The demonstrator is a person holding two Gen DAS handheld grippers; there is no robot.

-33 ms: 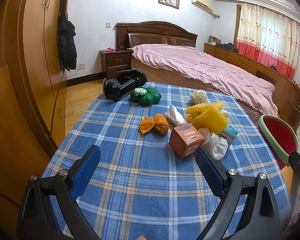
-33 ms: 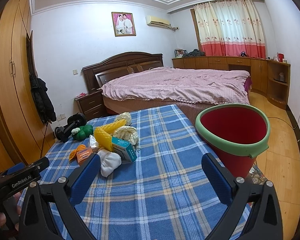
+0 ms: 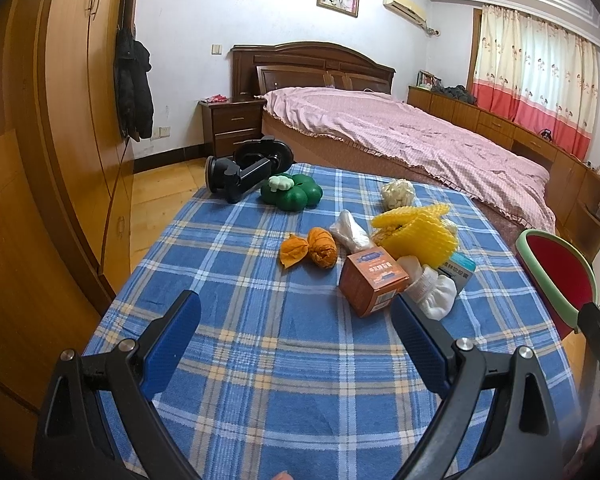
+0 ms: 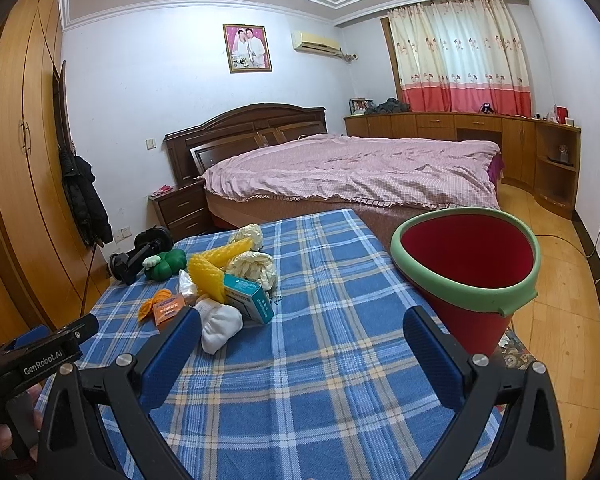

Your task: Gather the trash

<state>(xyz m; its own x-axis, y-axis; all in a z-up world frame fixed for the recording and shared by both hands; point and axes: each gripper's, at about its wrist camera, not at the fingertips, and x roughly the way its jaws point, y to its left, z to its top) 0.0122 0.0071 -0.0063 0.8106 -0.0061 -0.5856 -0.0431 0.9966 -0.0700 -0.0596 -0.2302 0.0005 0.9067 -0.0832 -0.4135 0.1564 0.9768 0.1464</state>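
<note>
A heap of trash lies on the blue plaid tablecloth (image 3: 260, 380): an orange box (image 3: 372, 280), yellow foam net (image 3: 416, 232), a white wad (image 3: 436, 292), a teal box (image 3: 458, 272), orange wrappers (image 3: 308, 252), a white plastic bag (image 3: 350, 230) and crumpled paper (image 3: 397, 194). My left gripper (image 3: 296, 312) hovers open just short of the orange box, holding nothing. My right gripper (image 4: 302, 324) is open and empty over the cloth, with the white wad (image 4: 220, 324) by its left finger. A red bucket with a green rim (image 4: 472, 324) stands at the table's right edge.
A green toy (image 3: 296, 194) and a black device (image 3: 248, 168) sit at the table's far left corner. Beyond the table is a bed with a pink cover (image 3: 420, 140). A wooden wardrobe (image 3: 60, 120) lines the left side, with wood floor around.
</note>
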